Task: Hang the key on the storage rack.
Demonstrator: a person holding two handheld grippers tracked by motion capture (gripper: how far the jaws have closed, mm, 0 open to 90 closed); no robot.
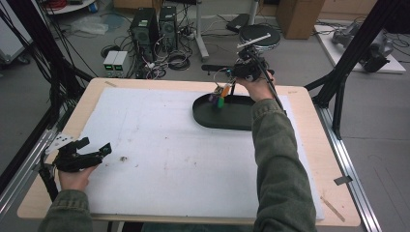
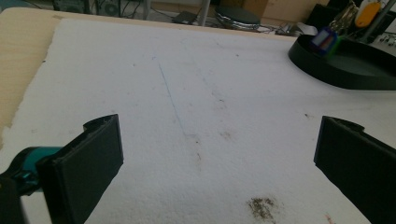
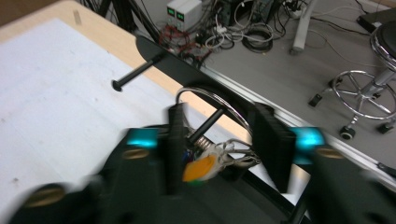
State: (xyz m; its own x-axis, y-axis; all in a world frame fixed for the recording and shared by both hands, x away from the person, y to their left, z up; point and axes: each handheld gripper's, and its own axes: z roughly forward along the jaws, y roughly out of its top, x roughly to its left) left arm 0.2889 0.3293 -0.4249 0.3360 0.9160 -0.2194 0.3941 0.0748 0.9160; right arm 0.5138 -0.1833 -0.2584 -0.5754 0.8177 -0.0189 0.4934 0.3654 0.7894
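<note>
Here the black oval tray (image 1: 227,118) serves as the landmark: it sits on the white sheet (image 1: 169,159) covering the table (image 1: 309,101), toward the far right. In the high view the right tool (image 1: 227,83) hangs over the tray's far rim, with a bunch of key tags (image 1: 218,96), orange, purple and green, dangling just below it above the tray's left part. The right gripper view adds what the high view cannot resolve: a metal key ring (image 3: 219,105) looping between the jaws, an orange tag (image 3: 201,169) hanging beside the left jaw, and two black pegs (image 3: 137,72) standing out from a dark stand behind; the jaws stand a little apart, but blur hides whether they pinch the ring, so I cannot tell its grip. The left tool (image 1: 94,151) rests well away from the tray, near the sheet's left edge. Its own view shows both jaws spread wide with bare, stained sheet between them, and the tray far off with the tags (image 2: 327,39) hanging over its rim.
</note>
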